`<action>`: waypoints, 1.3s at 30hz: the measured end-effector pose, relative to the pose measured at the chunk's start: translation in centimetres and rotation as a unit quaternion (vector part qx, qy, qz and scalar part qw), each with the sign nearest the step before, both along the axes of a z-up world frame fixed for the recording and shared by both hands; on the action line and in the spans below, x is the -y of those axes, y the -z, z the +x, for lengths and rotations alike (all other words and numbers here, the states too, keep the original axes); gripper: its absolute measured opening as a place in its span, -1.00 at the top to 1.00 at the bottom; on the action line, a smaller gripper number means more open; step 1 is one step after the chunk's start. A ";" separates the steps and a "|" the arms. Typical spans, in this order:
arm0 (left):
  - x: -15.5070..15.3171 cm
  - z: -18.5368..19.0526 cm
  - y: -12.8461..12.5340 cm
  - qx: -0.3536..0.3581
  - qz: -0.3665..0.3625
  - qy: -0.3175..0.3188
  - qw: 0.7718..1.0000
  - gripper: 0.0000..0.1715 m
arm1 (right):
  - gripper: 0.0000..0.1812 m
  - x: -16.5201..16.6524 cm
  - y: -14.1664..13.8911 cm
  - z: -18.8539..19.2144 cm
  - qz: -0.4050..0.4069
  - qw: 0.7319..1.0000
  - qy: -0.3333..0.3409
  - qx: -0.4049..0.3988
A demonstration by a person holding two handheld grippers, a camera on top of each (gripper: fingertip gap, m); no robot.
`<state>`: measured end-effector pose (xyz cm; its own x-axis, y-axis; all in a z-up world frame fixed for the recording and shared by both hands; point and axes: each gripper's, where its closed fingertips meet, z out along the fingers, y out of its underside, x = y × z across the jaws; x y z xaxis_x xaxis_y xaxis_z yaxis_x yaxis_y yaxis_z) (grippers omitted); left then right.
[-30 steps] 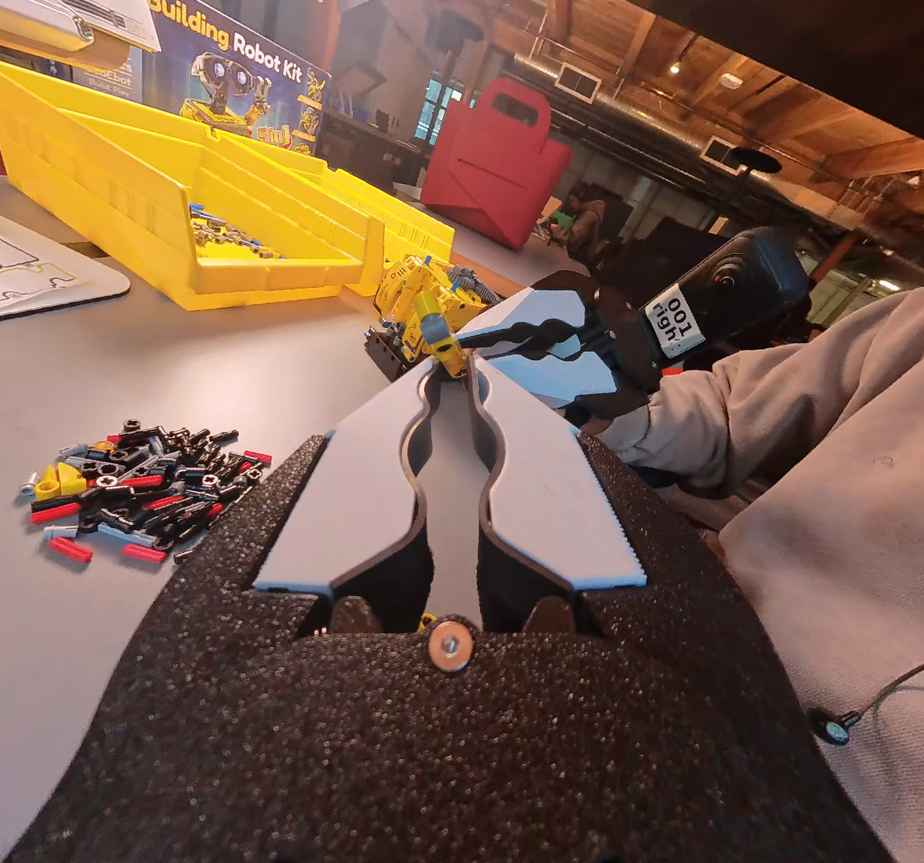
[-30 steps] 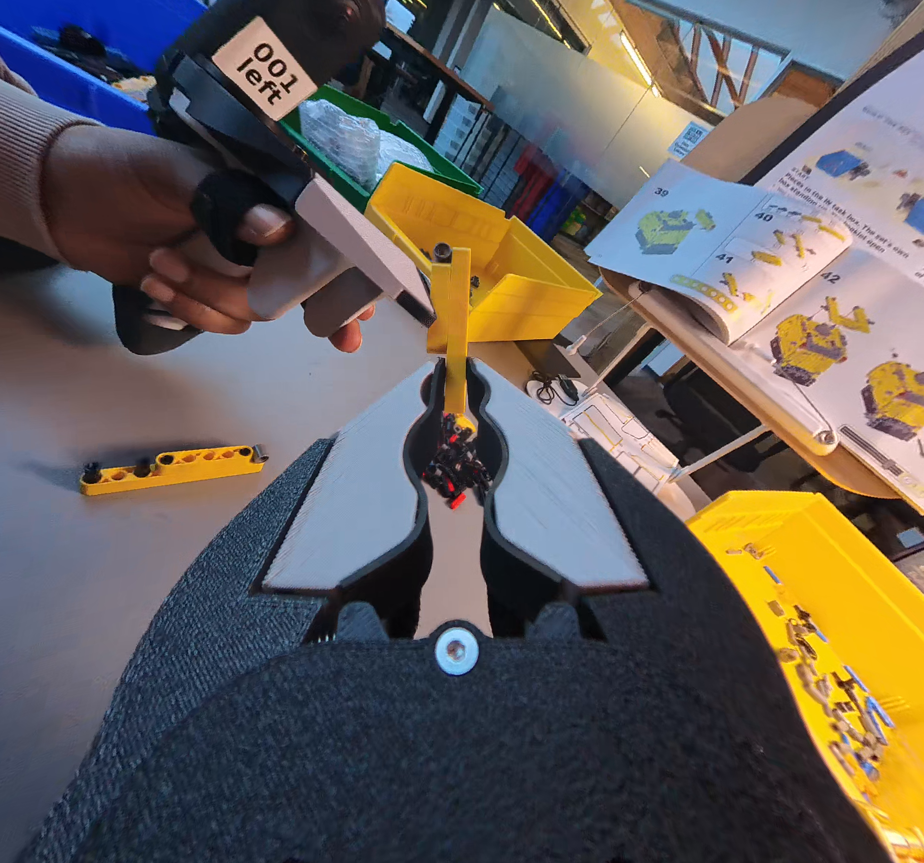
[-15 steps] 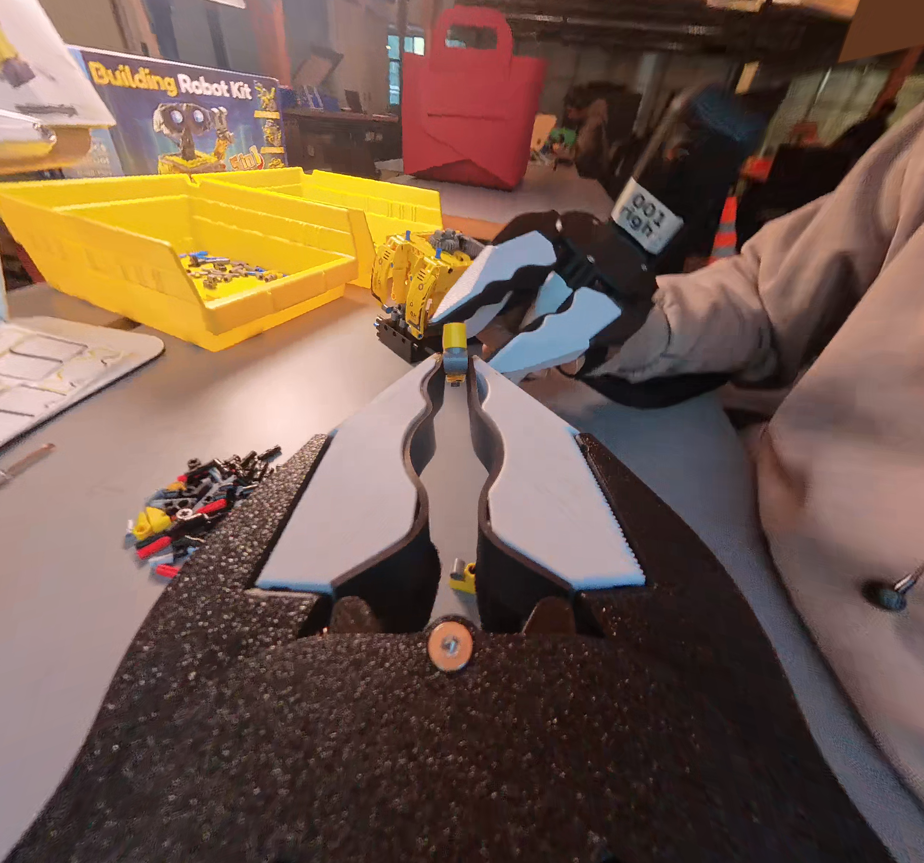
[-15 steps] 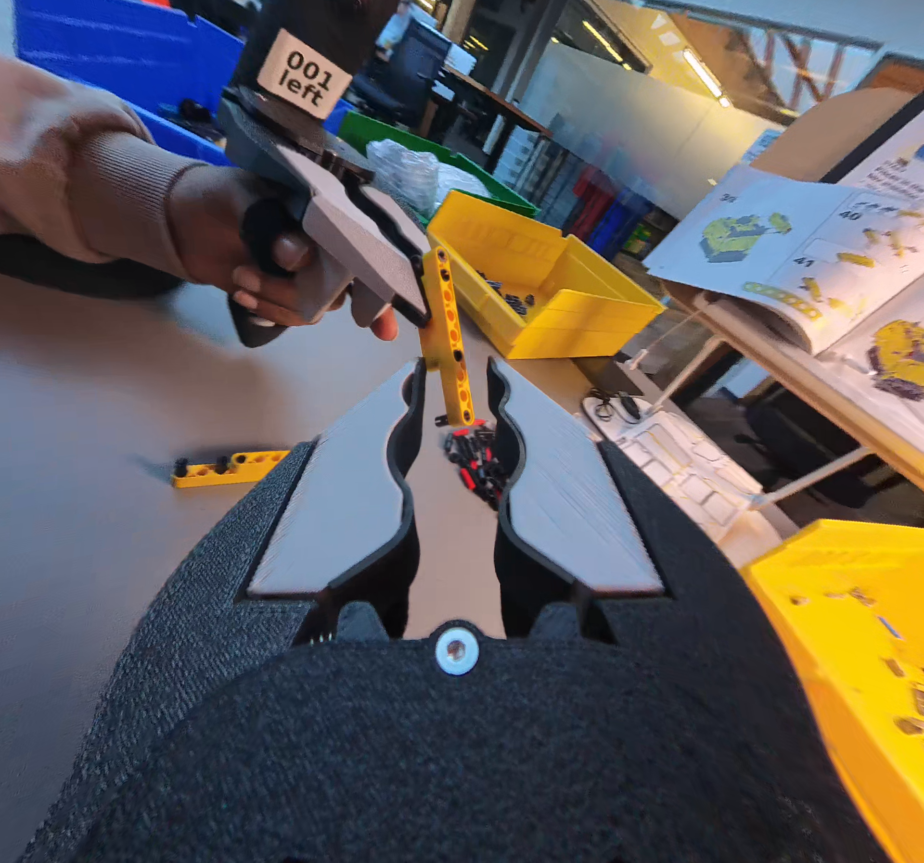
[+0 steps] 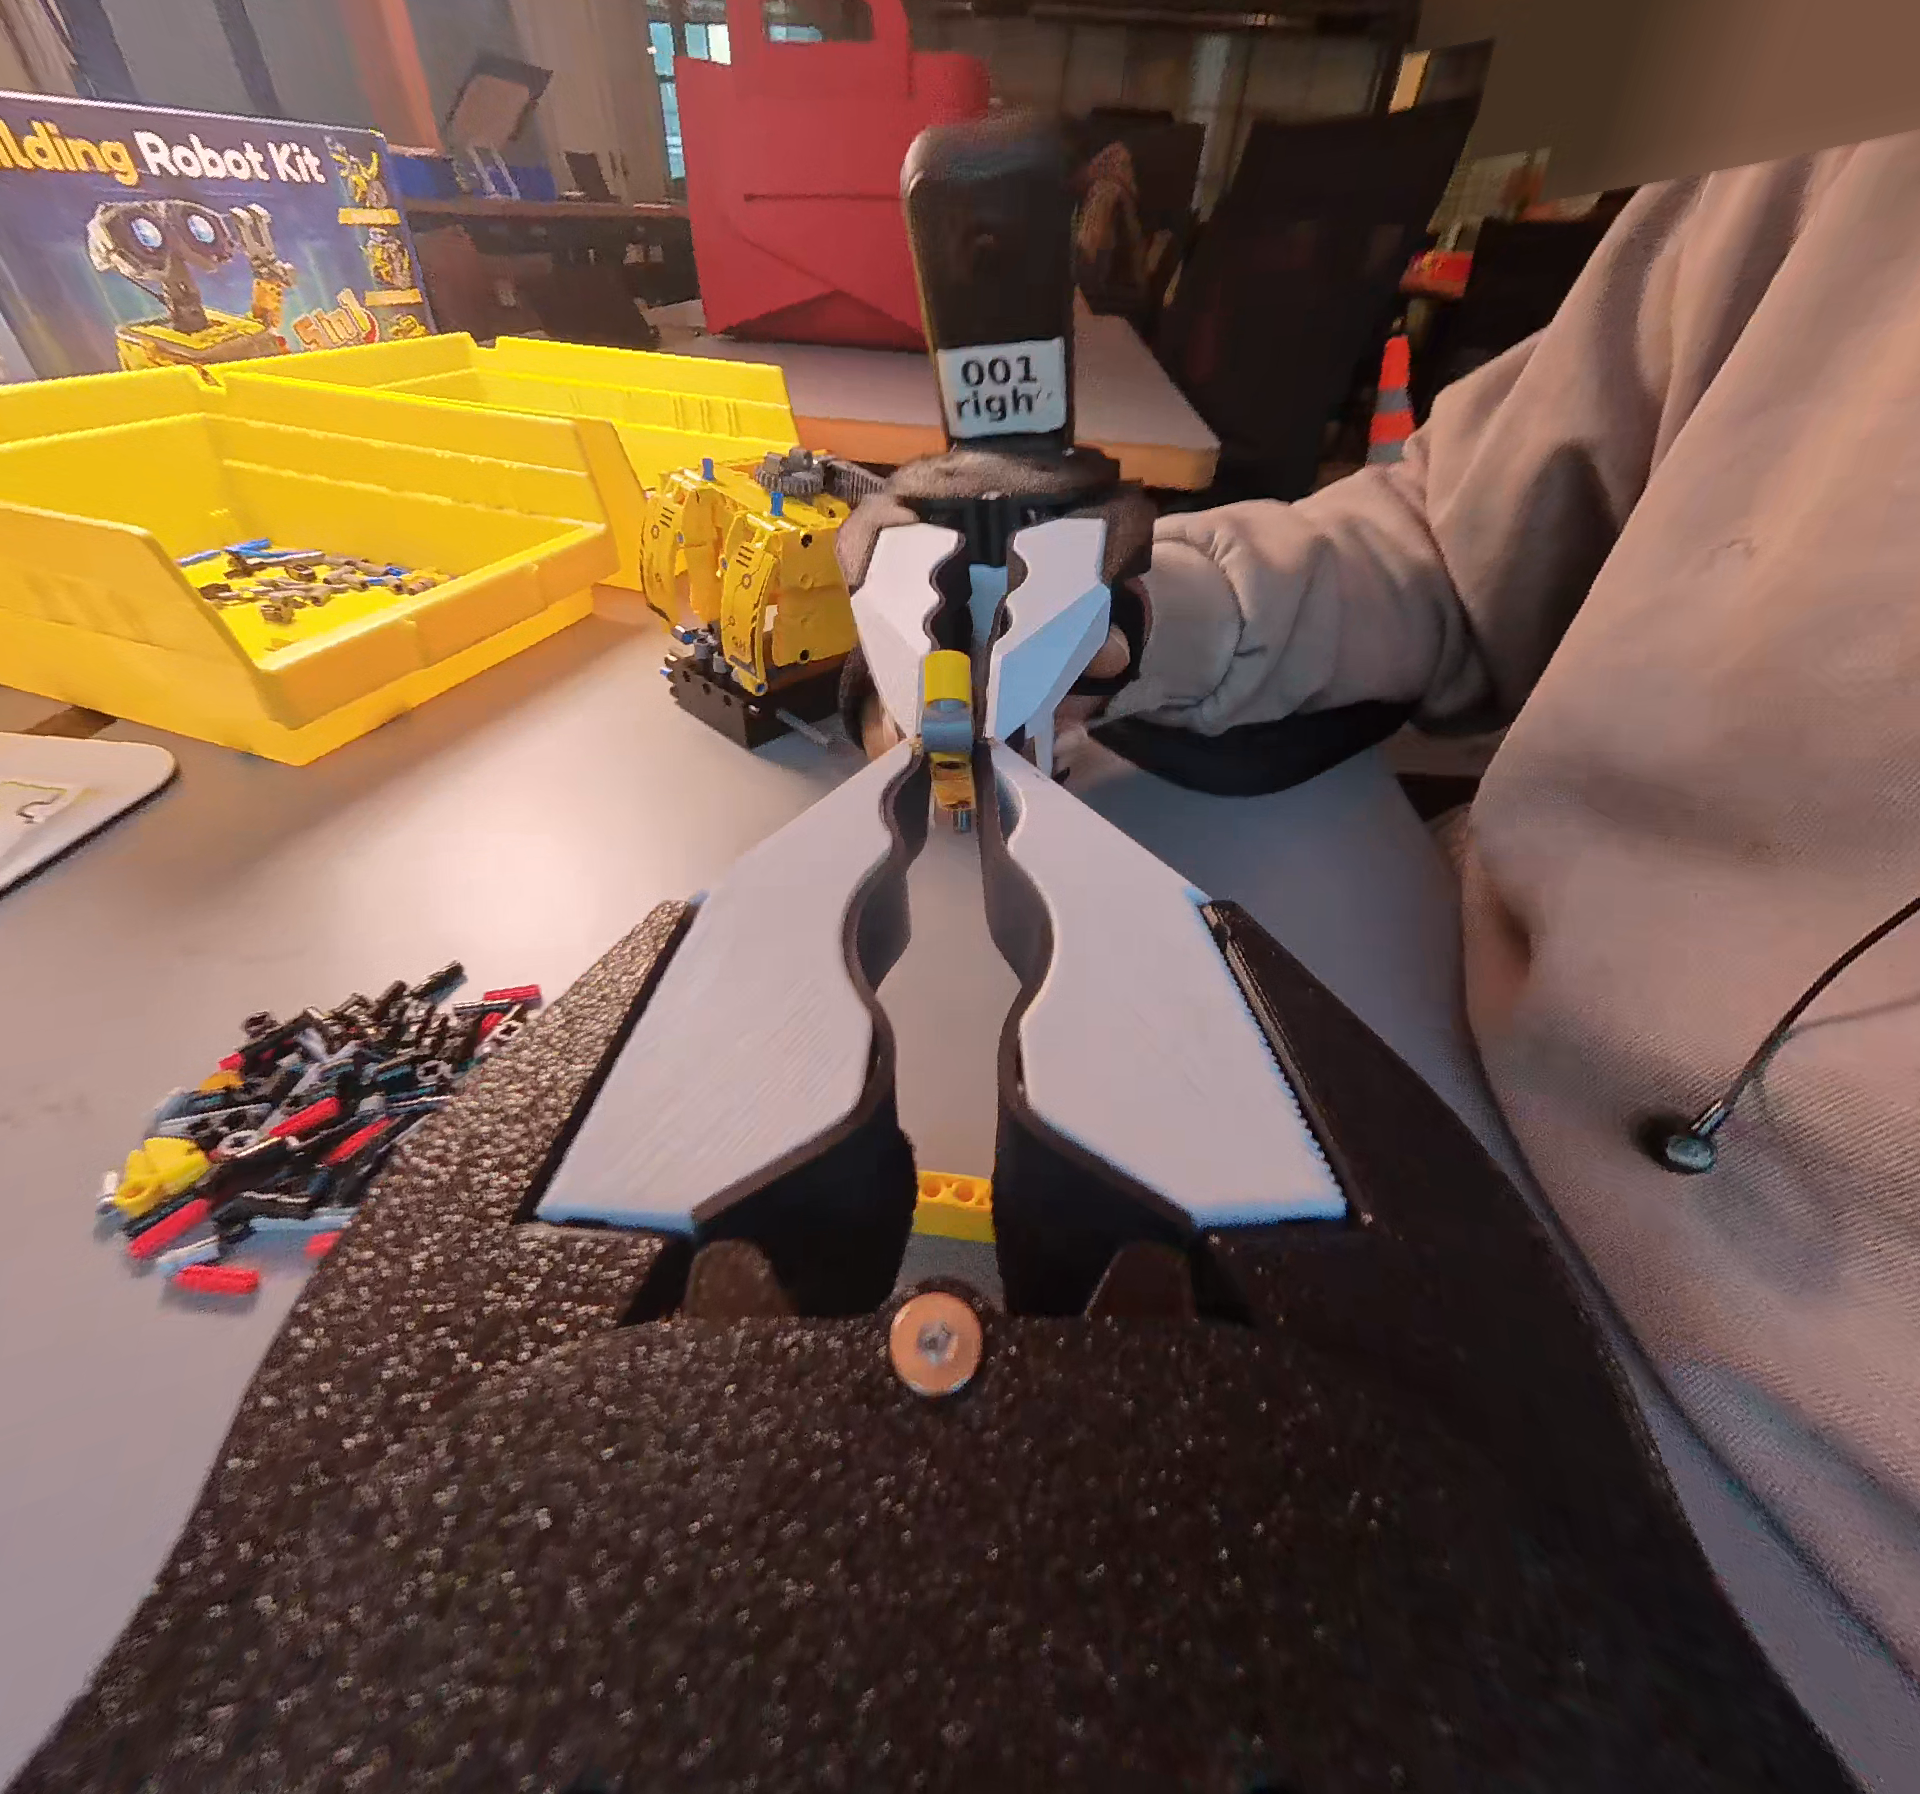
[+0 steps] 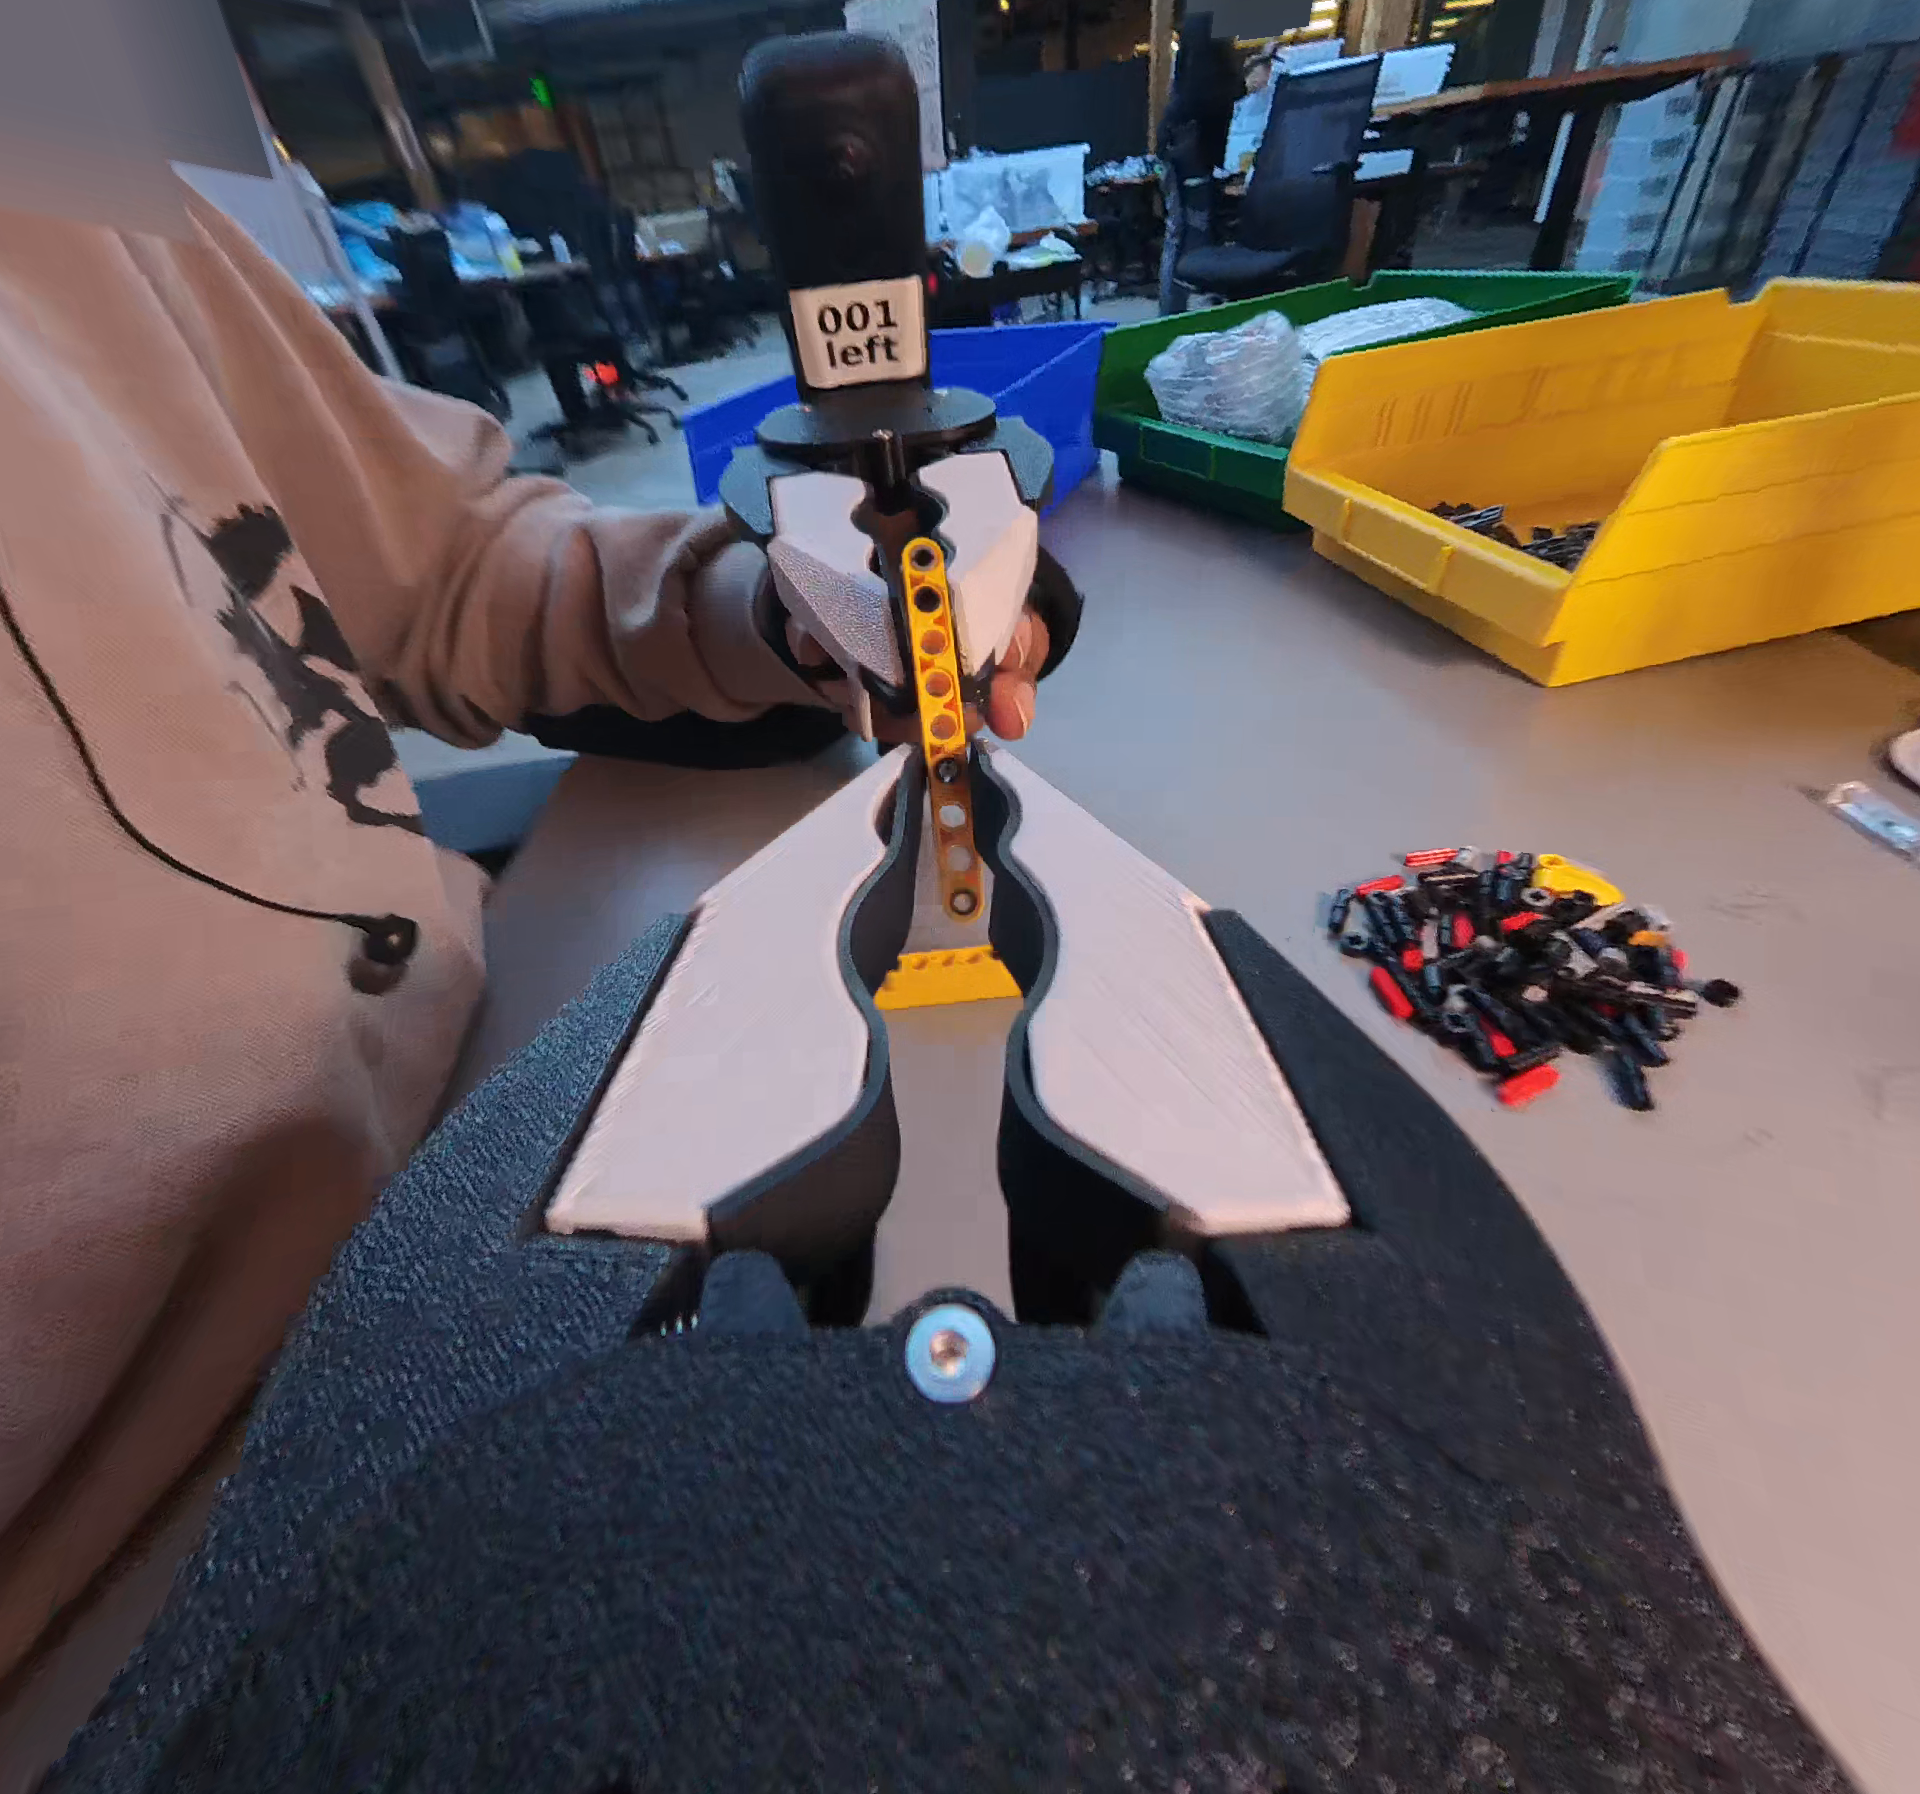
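Both grippers have swung round to face each other: left gripper (image 5: 948,776) and right gripper (image 6: 943,757) fingers clenched on one yellow holed beam (image 6: 938,705) above the worktop (image 6: 1299,705).

The grippers face each other over the table (image 5: 468,871). A parts pile (image 5: 301,1110) lies left of the left gripper (image 5: 948,770); bins (image 5: 312,539) stand behind it.

grey table (image 6: 1299,664) | office chairs (image 6: 1288,186) | possibly timber ceiling, blurred
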<state>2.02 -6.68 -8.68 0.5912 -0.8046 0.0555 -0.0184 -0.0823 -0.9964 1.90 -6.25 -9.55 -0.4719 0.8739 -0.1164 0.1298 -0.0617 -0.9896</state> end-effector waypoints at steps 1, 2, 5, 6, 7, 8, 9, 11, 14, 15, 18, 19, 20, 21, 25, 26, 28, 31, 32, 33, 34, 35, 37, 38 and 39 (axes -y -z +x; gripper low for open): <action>0.0 0.0 -0.3 0.023 -0.009 0.003 1.000 0.92 | 0.92 0.0 -0.2 0.0 -0.033 0.999 -0.009 0.002; -0.1 0.0 -0.5 0.044 -0.019 0.008 0.999 0.92 | 0.92 0.1 -0.4 0.0 -0.060 0.998 -0.016 0.002; -0.1 0.0 -0.8 0.079 -0.040 0.017 0.996 0.93 | 0.92 0.2 -0.4 0.0 -0.110 0.993 -0.033 0.010; -0.1 0.0 -0.7 0.081 -0.046 0.017 0.995 0.93 | 0.92 0.3 -0.3 -0.1 -0.108 0.994 -0.032 0.013; -0.2 0.1 -0.5 0.078 -0.051 0.017 0.996 0.93 | 0.92 0.4 0.0 -0.2 -0.094 0.995 -0.027 0.016; -0.1 0.1 -0.4 0.071 -0.054 0.019 0.996 0.93 | 0.92 0.5 0.3 -0.3 -0.076 0.997 -0.023 0.017; -0.1 0.2 -0.3 0.065 -0.055 0.021 0.996 0.93 | 0.92 0.6 0.4 -0.3 -0.060 0.998 -0.022 0.017; 0.1 0.3 0.1 0.048 -0.062 0.024 0.997 0.92 | 0.80 0.8 0.1 -0.1 -0.050 0.998 -0.024 0.007; 0.3 0.7 0.6 0.034 -0.068 0.032 0.997 0.93 | 0.80 0.6 -1.0 0.2 -0.071 0.997 -0.032 -0.015; 0.3 0.8 0.8 0.030 -0.071 0.033 0.996 0.93 | 0.81 0.5 -1.3 0.3 -0.072 0.997 -0.032 -0.021; 0.3 1.0 1.2 0.025 -0.077 0.036 0.996 0.92 | 0.84 0.8 -1.1 0.3 -0.062 0.997 -0.034 -0.018; 0.3 1.1 1.2 0.027 -0.078 0.038 0.996 0.93 | 0.85 0.9 -0.7 0.2 -0.054 0.998 -0.034 -0.010; 0.4 1.2 1.3 0.024 -0.080 0.040 0.996 0.93 | 0.88 1.0 -0.4 0.1 -0.048 0.998 -0.031 -0.006; 0.5 1.2 1.4 0.023 -0.079 0.043 0.996 0.92 | 0.90 1.0 -0.4 0.1 -0.048 0.998 -0.031 -0.004; 0.6 1.0 0.8 0.028 -0.065 0.042 0.997 0.90 | 0.92 0.7 -0.7 0.3 -0.063 0.997 -0.038 -0.003; 0.6 0.7 0.5 0.035 -0.059 0.038 0.997 0.83 | 0.92 0.6 -0.8 0.4 -0.067 0.997 -0.040 -0.004; 0.9 0.5 0.0 0.050 -0.057 0.045 0.996 0.76 | 0.92 0.7 -0.4 0.4 -0.057 0.998 -0.041 0.005; 1.3 1.1 0.2 0.040 -0.058 0.058 0.996 0.77 | 0.92 1.4 0.4 0.3 -0.036 0.998 -0.047 0.018; 1.4 1.3 0.5 0.031 -0.057 0.059 0.996 0.81 | 0.92 1.6 0.6 0.2 -0.030 0.998 -0.049 0.021; 1.4 1.4 0.7 0.024 -0.057 0.058 0.996 0.91 | 0.92 1.8 0.7 0.2 -0.022 0.998 -0.051 0.023; 1.3 1.4 0.8 0.020 -0.058 0.058 0.996 0.92 | 0.92 2.0 0.8 0.3 -0.017 0.998 -0.053 0.023; 1.3 1.4 0.8 0.019 -0.063 0.058 0.996 0.92 | 0.92 1.9 0.8 0.3 -0.015 0.998 -0.051 0.023; 1.3 1.4 0.6 0.022 -0.066 0.062 0.996 0.92 | 0.92 1.9 0.7 0.3 -0.015 0.998 -0.051 0.020; 1.3 1.4 0.5 0.024 -0.064 0.061 0.996 0.92 | 0.92 1.9 0.6 0.3 -0.013 0.999 -0.049 0.016; 1.3 1.4 0.5 0.027 -0.061 0.060 0.996 0.92 | 0.92 1.9 0.5 0.2 -0.010 0.999 -0.045 0.012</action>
<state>3.37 -7.98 -9.15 0.4848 -0.8545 0.1866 0.0170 -0.2041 -0.9788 2.12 -8.16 -10.07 -0.5460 0.8250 -0.1456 0.1600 -0.0679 -0.9848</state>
